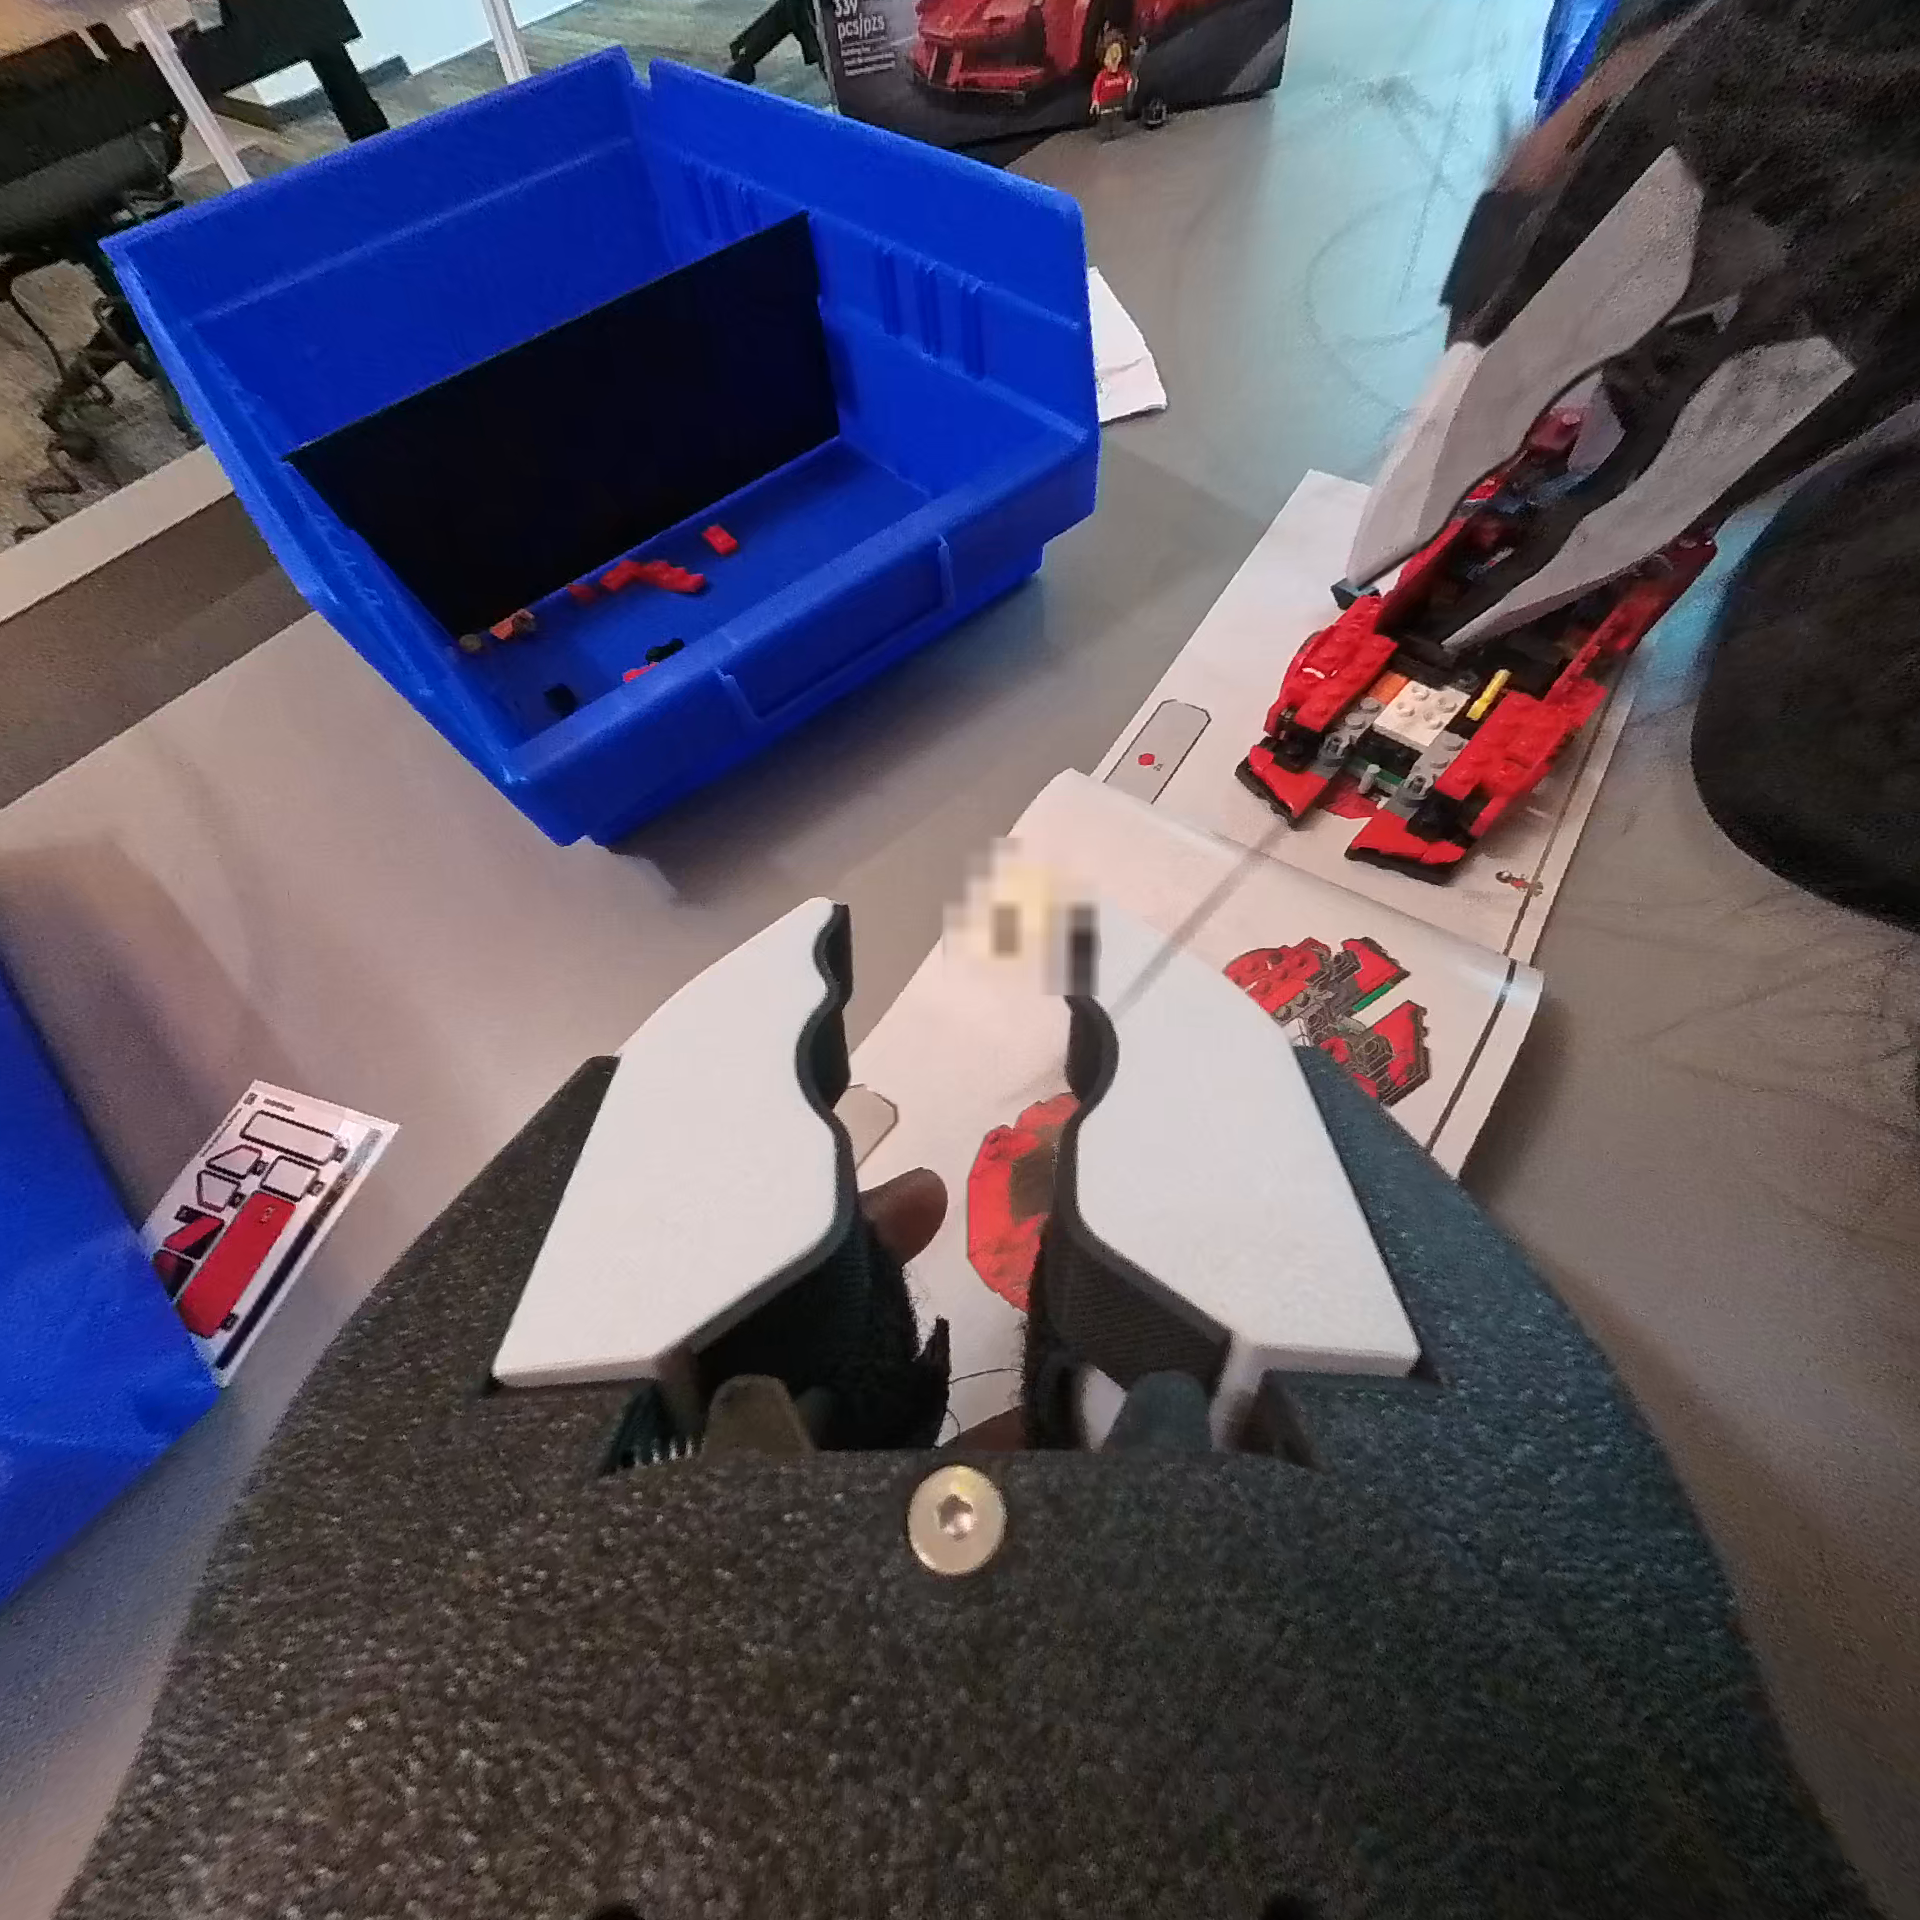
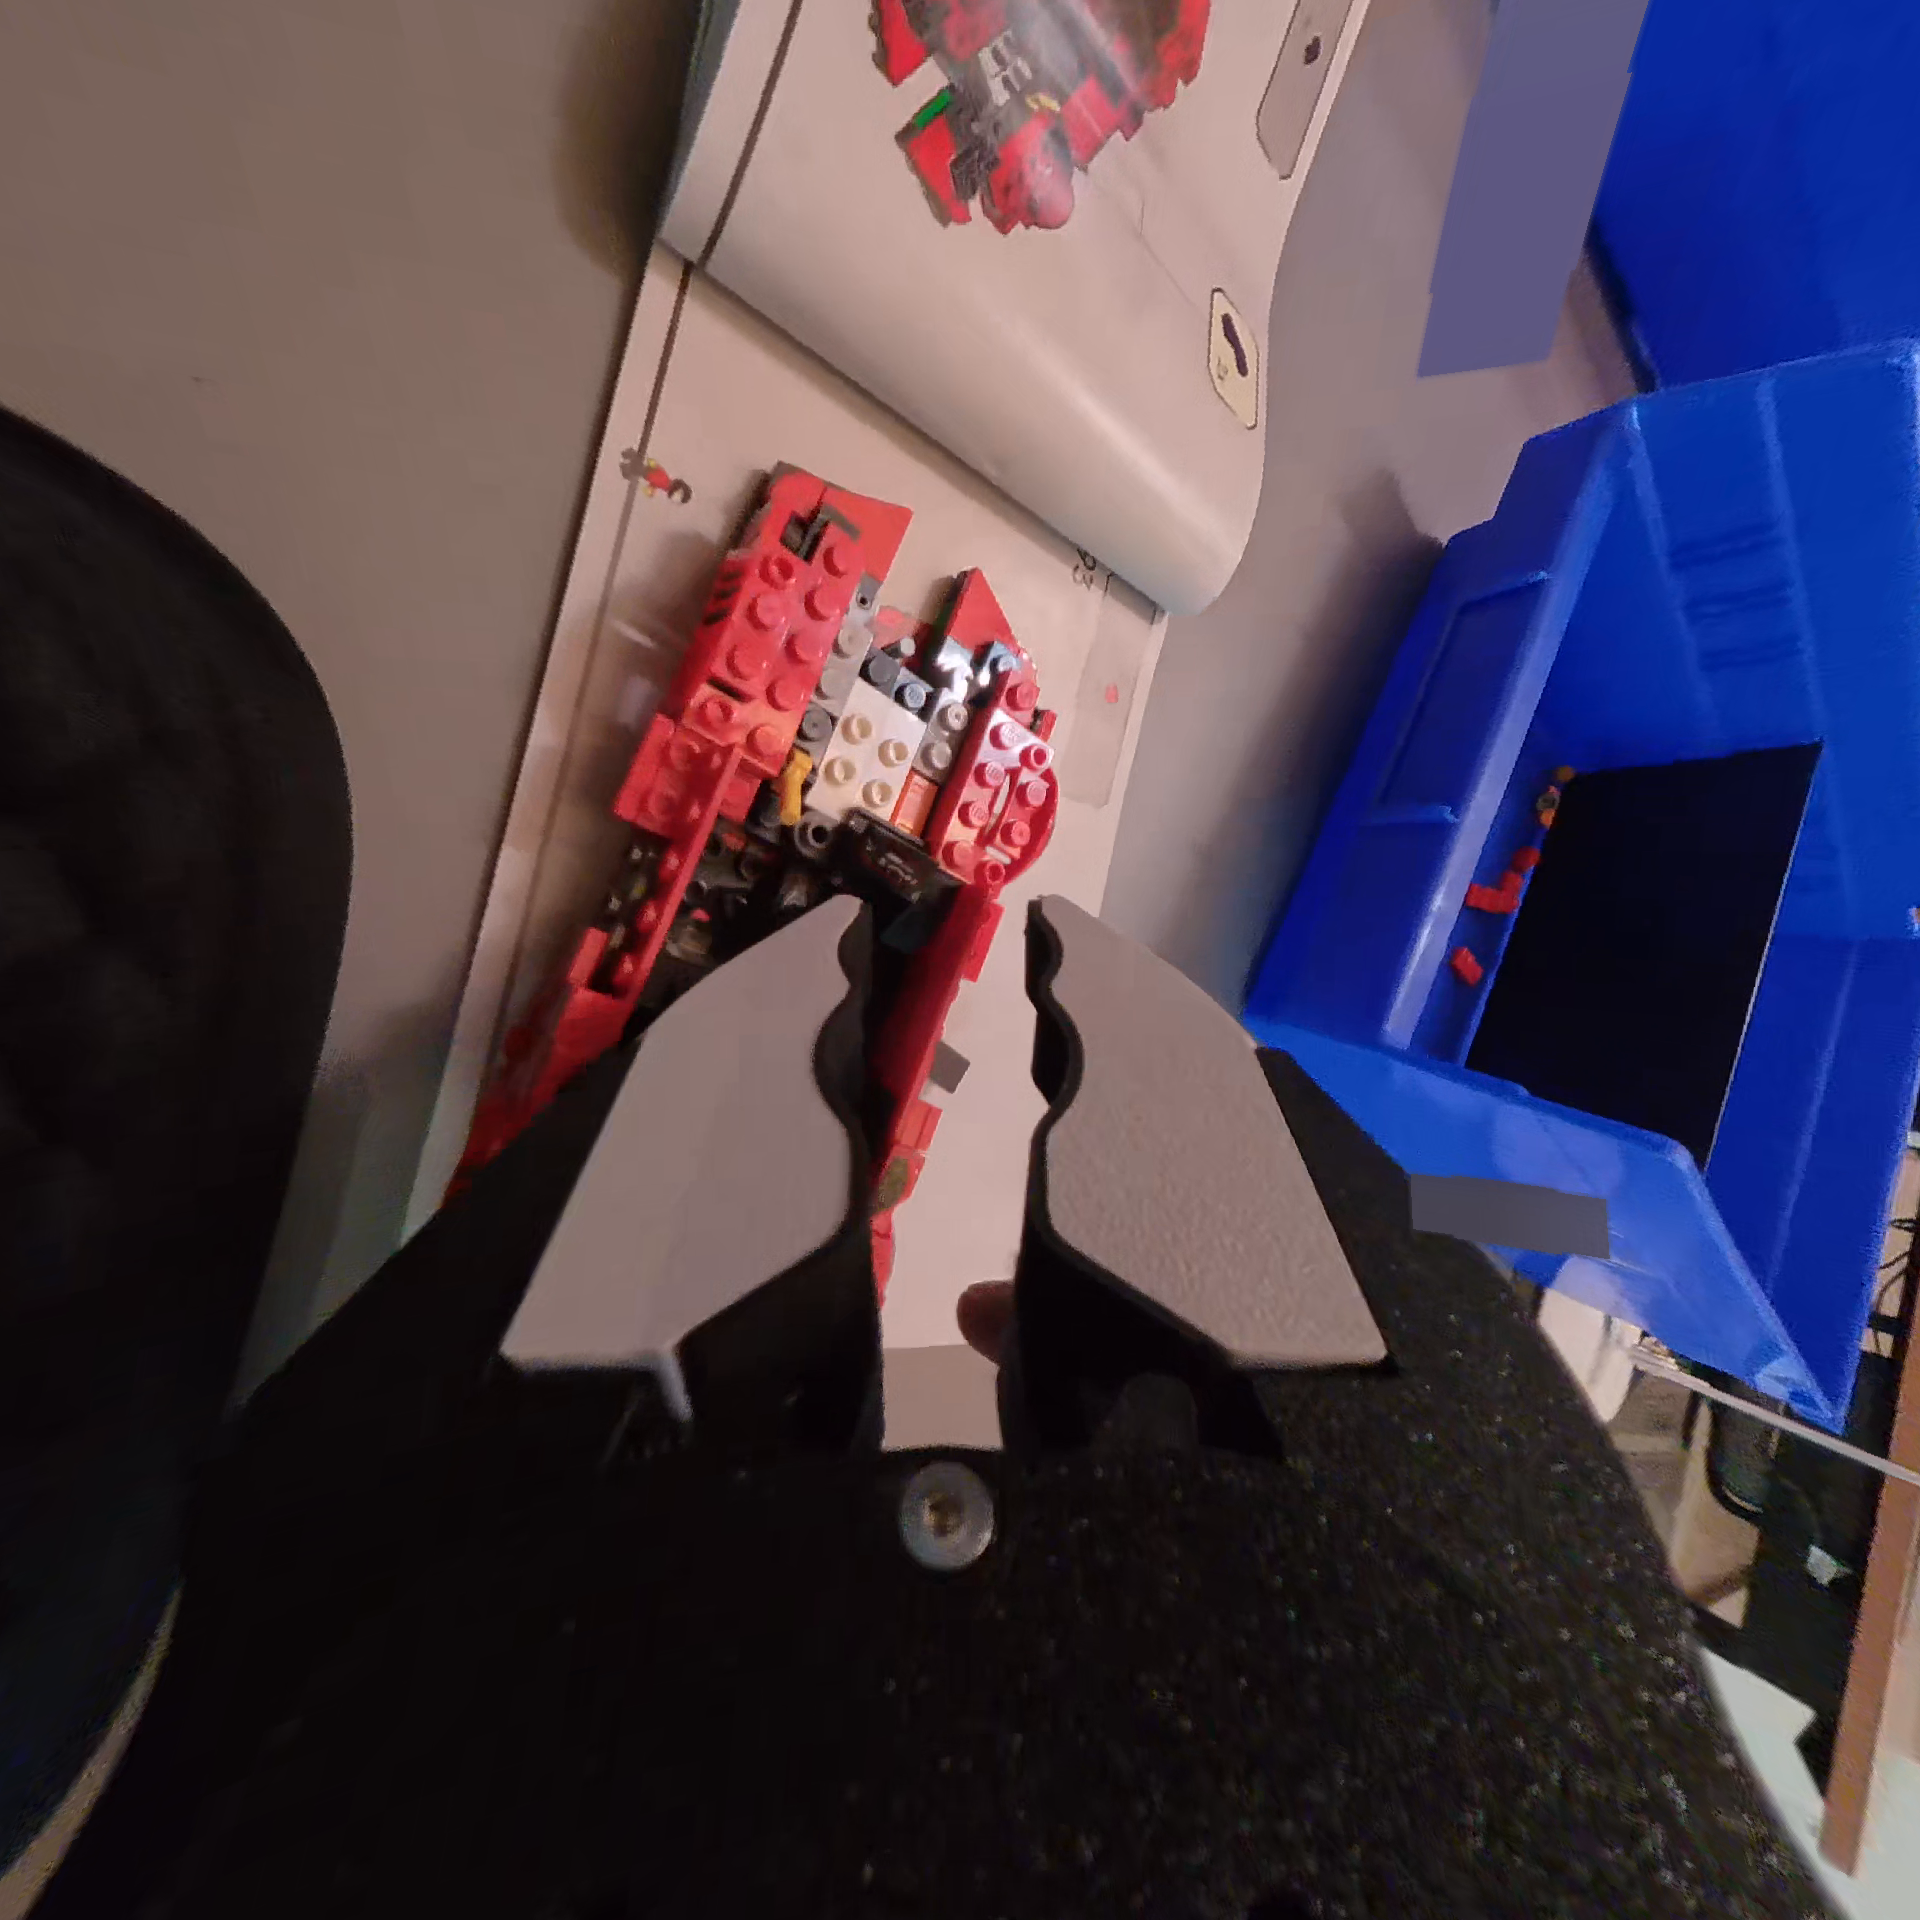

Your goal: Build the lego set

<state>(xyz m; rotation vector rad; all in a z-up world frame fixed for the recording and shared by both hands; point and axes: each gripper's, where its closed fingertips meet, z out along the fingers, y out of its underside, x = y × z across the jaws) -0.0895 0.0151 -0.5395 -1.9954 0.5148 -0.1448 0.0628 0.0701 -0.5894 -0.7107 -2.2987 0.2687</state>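
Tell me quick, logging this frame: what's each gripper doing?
Left gripper: open, empty, over the booklet.
Right gripper: open, jaws astride the red car, gripping nothing.

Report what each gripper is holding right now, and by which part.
Left gripper: open, nothing held, hovering over the instruction booklet. Right gripper: open, straddling the red car model's side wall near the cockpit, not clamped on it.

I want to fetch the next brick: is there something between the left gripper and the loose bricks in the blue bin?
Only the blue bin's low front wall; the open left gripper must go over it to the loose bricks.
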